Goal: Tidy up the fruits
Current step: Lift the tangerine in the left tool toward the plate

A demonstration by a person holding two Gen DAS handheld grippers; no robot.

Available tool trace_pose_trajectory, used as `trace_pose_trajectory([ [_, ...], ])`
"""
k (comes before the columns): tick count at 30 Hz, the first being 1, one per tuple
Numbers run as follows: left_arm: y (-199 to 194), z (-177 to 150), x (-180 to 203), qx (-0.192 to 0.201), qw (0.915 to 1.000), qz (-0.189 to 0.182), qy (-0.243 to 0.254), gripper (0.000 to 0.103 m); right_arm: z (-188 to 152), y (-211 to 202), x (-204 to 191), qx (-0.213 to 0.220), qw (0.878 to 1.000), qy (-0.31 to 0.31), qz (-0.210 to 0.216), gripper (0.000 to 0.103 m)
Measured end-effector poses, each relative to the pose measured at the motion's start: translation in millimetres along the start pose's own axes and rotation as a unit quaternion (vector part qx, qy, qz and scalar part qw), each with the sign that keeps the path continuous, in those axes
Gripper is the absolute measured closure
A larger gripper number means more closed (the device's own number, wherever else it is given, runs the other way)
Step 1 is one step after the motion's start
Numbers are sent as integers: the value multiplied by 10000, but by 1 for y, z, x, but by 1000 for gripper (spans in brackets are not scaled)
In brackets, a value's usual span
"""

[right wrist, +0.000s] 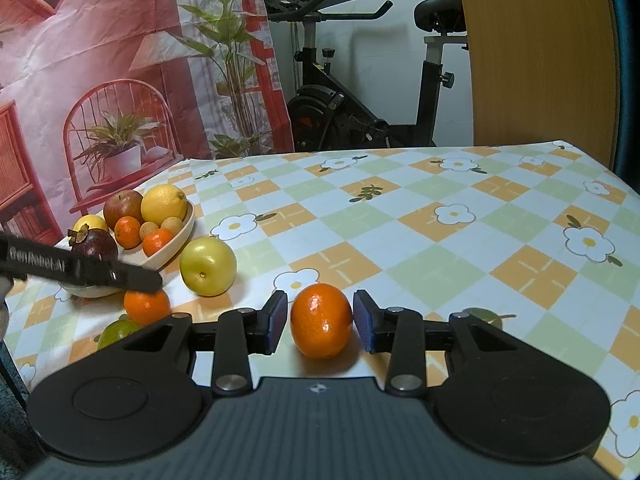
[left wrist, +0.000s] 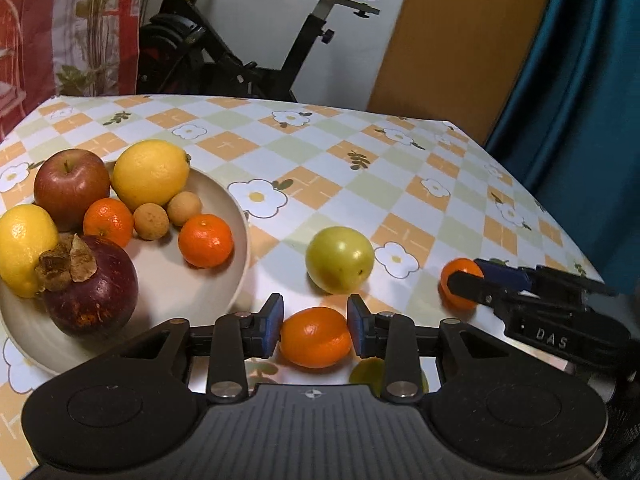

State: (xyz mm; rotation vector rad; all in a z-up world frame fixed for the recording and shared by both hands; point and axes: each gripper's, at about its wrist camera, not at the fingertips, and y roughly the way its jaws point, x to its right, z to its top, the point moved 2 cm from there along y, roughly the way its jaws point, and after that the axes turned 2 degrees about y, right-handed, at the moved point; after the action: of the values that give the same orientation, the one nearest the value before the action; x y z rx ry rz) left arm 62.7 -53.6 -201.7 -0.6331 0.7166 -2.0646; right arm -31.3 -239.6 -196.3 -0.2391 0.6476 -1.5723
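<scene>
Low in the left wrist view, the left tongs (left wrist: pixel 315 326) clamp a mandarin (left wrist: pixel 314 337) on the desk (left wrist: pixel 344 184). At lower centre of the right view, right tongs (right wrist: pixel 320 320) flank another mandarin (right wrist: pixel 321 321); contact is unclear. Both tilt downward. Only the left view shows the bowl (left wrist: pixel 224 200) fully, at left.

We see warm fruit colours on a checked cloth.
Our orange-, green- and white-checked tablecloth with white flowers (right wrist: pixel 452 216) carries orange mandarins (right wrist: pixel 321 321), a yellow-green round fruit (left wrist: pixel 340 260), and a cream bowl (left wrist: pixel 224 196) of yellow lemons (left wrist: pixel 150 174), a red apple (left wrist: pixel 71 189) and a dark purple mangosteen (left wrist: pixel 92 288).
</scene>
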Motion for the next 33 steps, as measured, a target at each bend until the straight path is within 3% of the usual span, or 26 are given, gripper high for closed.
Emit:
trace_pose_trajectory([
  [11, -7, -6, -4, -124, 9998, -43, -170, 62, 0, 2, 2, -56, 10000, 30, 28, 65],
  [16, -10, -9, -10, -233, 9988, -54, -423, 52, 0, 3, 3, -67, 10000, 32, 29, 65],
  [23, -6, -13, -10, -345, 9975, -150, -604, 53, -2, 4, 3, -99, 9999, 29, 21, 65],
  [25, -4, -14, -11, -375, 9972, -127, -640, 57, -2, 4, 3, -98, 9999, 39, 26, 65],
  [33, -8, -13, -13, -199, 9973, -87, -704, 59, -2, 7, 4, -122, 9999, 101, 33, 65],
])
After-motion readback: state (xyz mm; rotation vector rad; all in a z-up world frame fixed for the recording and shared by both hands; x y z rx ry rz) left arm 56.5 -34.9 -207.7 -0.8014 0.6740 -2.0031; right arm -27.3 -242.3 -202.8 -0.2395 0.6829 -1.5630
